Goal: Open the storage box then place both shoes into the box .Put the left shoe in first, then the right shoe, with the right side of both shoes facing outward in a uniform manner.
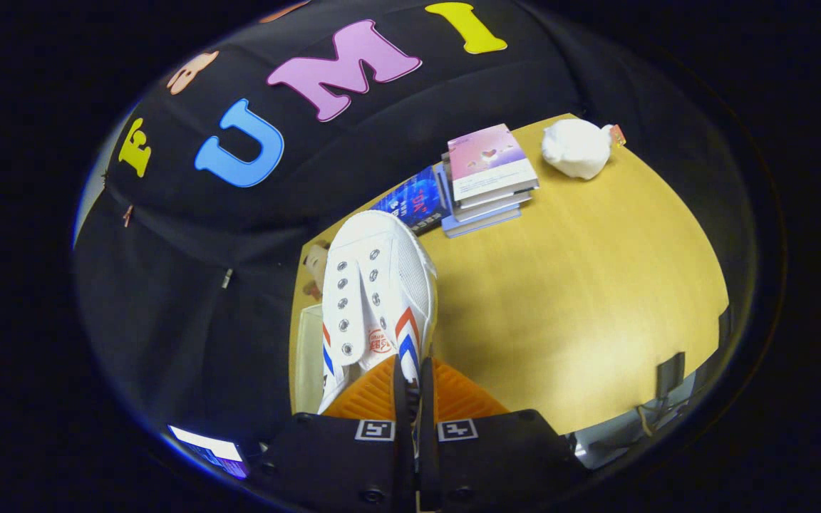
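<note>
White canvas fills the space just ahead of your gripper (414,388): a lace-less white sneaker (375,285) with red and blue chevron stripes on its side and metal eyelets down the tongue opening. Your two fingers are drawn almost together and both press on the thin rim of the shoe's heel collar, so you are gripping the sneaker. Its long axis runs straight away from the fingers, toe pointing to the far side of the scene, toward the books. A small round red stamp sits on the inside near the tongue; you cannot read it.

To the left of the shoe, at the left edge of the pale wooden table (581,299), you have a cream-coloured box-like edge (308,356); you cannot tell whether it is open or what lies in it.

Beyond the toe lies a dark blue book (416,203) with red characters on its cover, too small to read. Just right of it stands a stack of books (490,178), the top one pink and white. Further right, at the far table edge, rests a white soft lump (578,148) with a small tag.
</note>
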`<state>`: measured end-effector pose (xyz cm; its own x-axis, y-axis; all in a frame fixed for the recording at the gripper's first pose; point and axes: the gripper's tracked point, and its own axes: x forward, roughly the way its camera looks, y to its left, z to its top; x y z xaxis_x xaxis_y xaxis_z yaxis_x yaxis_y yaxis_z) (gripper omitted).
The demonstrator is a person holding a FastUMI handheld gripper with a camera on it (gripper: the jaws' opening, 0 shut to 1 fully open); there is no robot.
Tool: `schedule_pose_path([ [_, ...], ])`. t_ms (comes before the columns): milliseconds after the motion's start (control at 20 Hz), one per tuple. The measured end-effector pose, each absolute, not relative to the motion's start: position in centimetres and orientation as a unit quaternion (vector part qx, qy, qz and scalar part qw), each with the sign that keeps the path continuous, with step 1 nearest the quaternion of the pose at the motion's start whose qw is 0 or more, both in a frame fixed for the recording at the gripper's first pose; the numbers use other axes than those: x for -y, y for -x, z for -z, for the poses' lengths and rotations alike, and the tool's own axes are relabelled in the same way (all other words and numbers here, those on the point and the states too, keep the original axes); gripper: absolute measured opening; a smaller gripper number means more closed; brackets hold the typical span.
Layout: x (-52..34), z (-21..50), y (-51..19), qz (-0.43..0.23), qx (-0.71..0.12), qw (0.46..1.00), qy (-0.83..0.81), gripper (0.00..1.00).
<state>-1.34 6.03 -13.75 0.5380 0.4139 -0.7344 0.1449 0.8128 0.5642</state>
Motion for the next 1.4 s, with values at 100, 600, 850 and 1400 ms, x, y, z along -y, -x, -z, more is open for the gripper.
schedule_pose_path([
  [100, -9.4, 13.3, 1.6, -0.094, -0.477, 0.820, -0.301, 0.07],
  [600, -20.5, 19.0, 3.2, -0.113, -0.526, 0.808, -0.239, 0.07],
  [850, -20.5, 23.2, 2.8, -0.051, -0.550, 0.814, -0.180, 0.07],
  [1400, -21.5, 22.2, 1.2, -0.049, -0.513, 0.847, -0.128, 0.82],
])
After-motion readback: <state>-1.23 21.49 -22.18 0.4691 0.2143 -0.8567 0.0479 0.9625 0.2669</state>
